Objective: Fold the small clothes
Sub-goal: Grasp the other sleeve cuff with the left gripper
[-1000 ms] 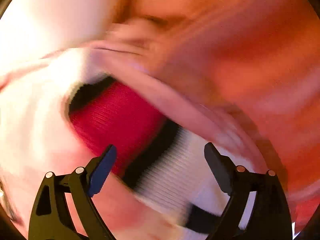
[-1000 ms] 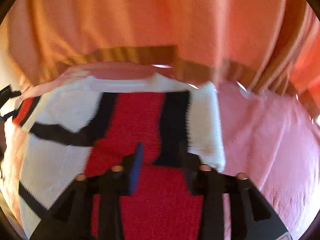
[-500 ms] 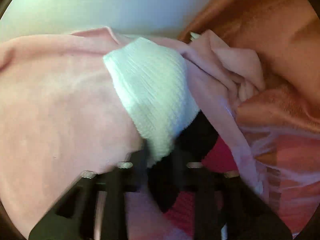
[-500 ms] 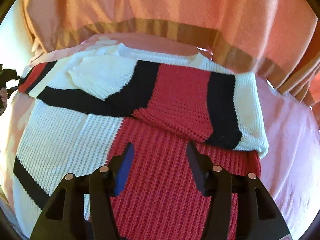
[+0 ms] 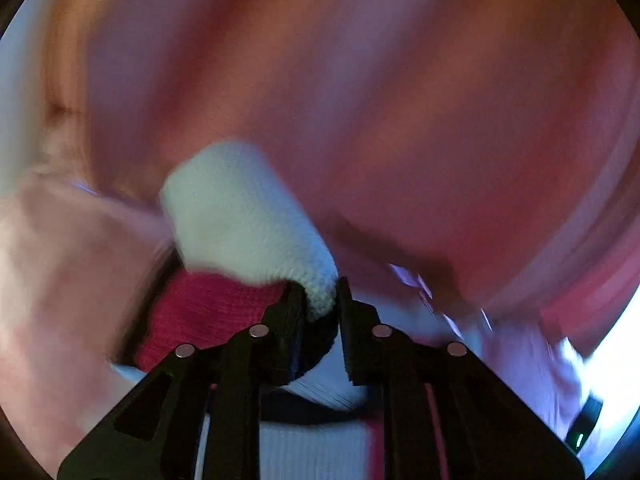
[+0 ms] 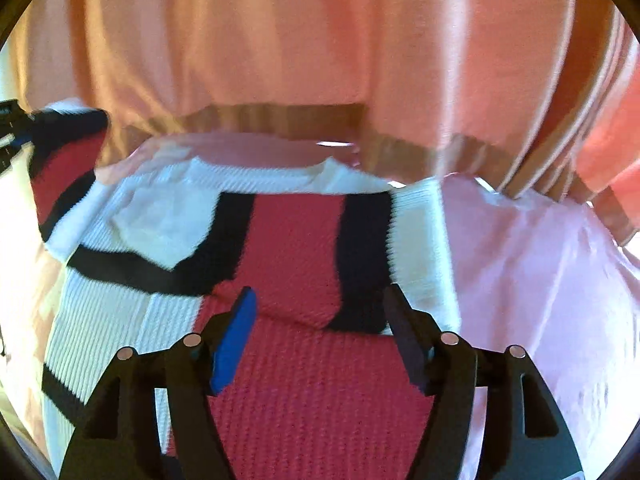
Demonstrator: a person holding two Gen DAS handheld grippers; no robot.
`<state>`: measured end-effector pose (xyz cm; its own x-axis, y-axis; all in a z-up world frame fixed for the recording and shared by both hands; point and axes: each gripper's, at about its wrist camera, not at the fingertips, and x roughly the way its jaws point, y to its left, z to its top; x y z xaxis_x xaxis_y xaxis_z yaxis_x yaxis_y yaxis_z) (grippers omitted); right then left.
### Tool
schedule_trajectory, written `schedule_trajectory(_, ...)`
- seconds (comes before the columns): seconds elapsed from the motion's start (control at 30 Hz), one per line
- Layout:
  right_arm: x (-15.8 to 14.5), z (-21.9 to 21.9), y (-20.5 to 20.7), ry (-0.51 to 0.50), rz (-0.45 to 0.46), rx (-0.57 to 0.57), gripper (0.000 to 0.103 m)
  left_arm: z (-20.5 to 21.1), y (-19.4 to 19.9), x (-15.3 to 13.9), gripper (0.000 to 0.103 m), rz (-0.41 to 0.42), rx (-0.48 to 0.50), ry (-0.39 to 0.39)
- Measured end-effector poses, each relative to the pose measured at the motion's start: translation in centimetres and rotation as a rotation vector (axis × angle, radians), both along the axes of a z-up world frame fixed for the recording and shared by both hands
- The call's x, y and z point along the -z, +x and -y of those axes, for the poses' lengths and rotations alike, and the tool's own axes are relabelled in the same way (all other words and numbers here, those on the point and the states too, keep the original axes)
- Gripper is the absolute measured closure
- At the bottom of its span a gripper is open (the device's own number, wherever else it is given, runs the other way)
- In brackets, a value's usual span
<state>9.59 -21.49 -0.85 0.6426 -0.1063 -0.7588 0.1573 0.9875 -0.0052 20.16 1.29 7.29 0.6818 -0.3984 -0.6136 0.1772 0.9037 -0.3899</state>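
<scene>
A knitted sweater (image 6: 304, 392) in red, white and black blocks lies on a pink sheet (image 6: 540, 300). Its right sleeve (image 6: 304, 248) is folded across the body. My right gripper (image 6: 320, 304) is open and empty just above the red body, near the folded sleeve's edge. My left gripper (image 5: 318, 300) is shut on the left sleeve's white cuff (image 5: 244, 220) and holds it lifted; red and black knit hangs below it. In the right wrist view that lifted sleeve (image 6: 64, 148) shows at the far left.
An orange curtain (image 6: 320, 40) hangs close behind the far edge of the sheet. The pink sheet spreads to the right of the sweater. The left wrist view is blurred by motion.
My left gripper closed on the white cuff and lifted the sleeve. My right gripper let go of the right sleeve, opened wider and stays above the red body.
</scene>
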Motion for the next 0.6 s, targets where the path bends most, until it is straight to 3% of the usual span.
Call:
schedule_trajectory(0.03,0.0,0.5,0.0,-0.002,-0.002,0.012,0.036,2.9,-0.7,1.7,0.049,-0.042,0.043,0.018)
schedule_trajectory(0.1,0.0,1.5,0.0,-0.009,-0.007,0.032,0.035,6.1,-2.0,4.7,0.029,-0.097,0.073,0.061)
schedule_trajectory(0.2,0.0,2.5,0.1,0.006,-0.013,0.038,0.034,7.2,-3.4,7.4,0.028,-0.135,0.086,0.131)
schedule_trajectory(0.27,0.2,2.9,0.3,0.033,-0.016,0.024,0.032,5.9,-3.6,8.4,0.025,-0.161,0.042,0.159)
schedule_trajectory(0.5,1.9,3.3,3.8,0.248,-0.050,0.004,0.031,-2.9,-2.4,9.0,0.022,-0.183,-0.184,0.024)
schedule_trajectory(0.6,1.2,0.7,6.1,0.212,-0.045,-0.009,0.031,-6.2,-0.9,10.4,0.022,-0.257,-0.251,-0.056)
